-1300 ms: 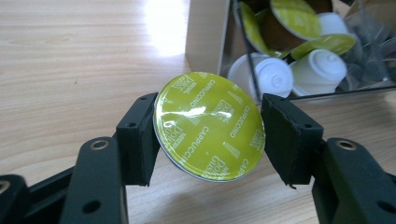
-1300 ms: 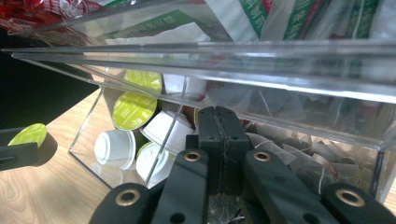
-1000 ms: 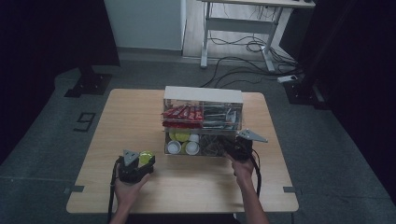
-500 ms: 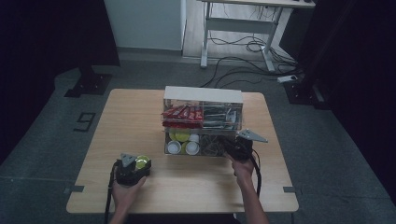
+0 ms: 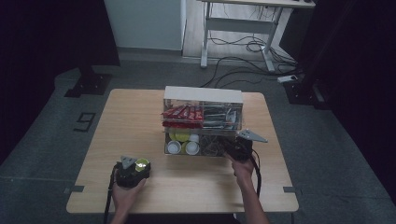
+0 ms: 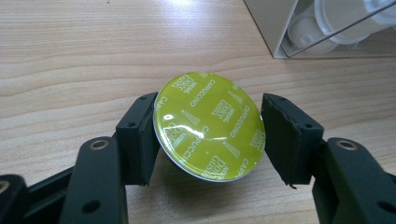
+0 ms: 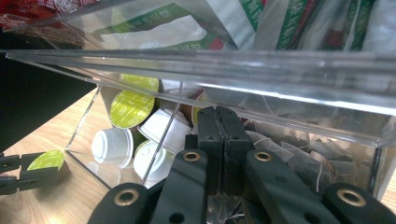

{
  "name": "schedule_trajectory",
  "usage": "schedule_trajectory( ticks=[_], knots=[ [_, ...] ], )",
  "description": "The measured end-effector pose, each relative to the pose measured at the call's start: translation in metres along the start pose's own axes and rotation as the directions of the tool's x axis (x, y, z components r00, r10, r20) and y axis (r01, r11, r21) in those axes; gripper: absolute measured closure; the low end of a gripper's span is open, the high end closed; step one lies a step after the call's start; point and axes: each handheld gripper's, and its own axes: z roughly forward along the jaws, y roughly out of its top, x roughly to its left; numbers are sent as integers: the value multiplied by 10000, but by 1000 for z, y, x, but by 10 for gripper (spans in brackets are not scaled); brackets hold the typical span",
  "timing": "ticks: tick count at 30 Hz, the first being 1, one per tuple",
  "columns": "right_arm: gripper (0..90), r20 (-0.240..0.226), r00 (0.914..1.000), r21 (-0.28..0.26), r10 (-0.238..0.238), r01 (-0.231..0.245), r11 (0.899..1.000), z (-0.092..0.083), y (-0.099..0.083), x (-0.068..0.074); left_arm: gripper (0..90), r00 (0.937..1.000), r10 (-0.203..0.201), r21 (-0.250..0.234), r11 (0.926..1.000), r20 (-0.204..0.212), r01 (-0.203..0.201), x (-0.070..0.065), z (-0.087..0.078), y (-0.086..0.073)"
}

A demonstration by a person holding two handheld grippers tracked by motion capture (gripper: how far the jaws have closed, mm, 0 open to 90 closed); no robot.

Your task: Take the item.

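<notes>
A coffee capsule (image 6: 210, 133) with a shiny green lid sits tilted between my left gripper's (image 6: 208, 122) black pads, which press on its rim just above the wooden table (image 5: 135, 116). In the high view that left gripper (image 5: 136, 166) and capsule (image 5: 142, 164) are at the table's near left. My right gripper (image 7: 219, 135) is shut, jaws pressed flat together, and reaches into the lower open compartment of the clear organizer (image 5: 203, 95). I see nothing between them. In the high view the right gripper (image 5: 236, 150) is at the organizer's near right corner.
The organizer's lower level holds white and green capsules (image 7: 130, 121) on one side and tea bags (image 7: 299, 149) on the other. Its upper level holds red packets (image 5: 182, 113) and sachets. Bare table lies to the left and along the near edge.
My left gripper has come down and a little nearer to the person with the green capsule in it. The right gripper has stayed at the organizer.
</notes>
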Motion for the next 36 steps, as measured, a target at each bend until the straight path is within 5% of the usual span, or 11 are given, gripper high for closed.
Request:
schedule_trajectory(
  ticks=[6, 13, 30, 36],
  knots=[
    [884, 8, 10000, 6, -26, 26, 10000, 0, 0, 0, 341, 9990, 435, 3, 9991, 126, -435, -2, -1, -1],
    [881, 20, 10000, 28, -20, 20, 10000, 0, -1, 0, 247, 9988, 440, -270, 9987, 233, -433, -3, -9, 5],
    [876, 234, 9997, 224, -105, 100, 9997, -6, -5, 6, 261, 9929, 554, -991, 9941, 1048, -450, 17, -36, 0],
    [878, 341, 9994, 174, 8, -14, 9998, -11, -8, 9, 263, 9907, 531, -1039, 9938, 1255, -401, 12, -40, 0]
  ],
)
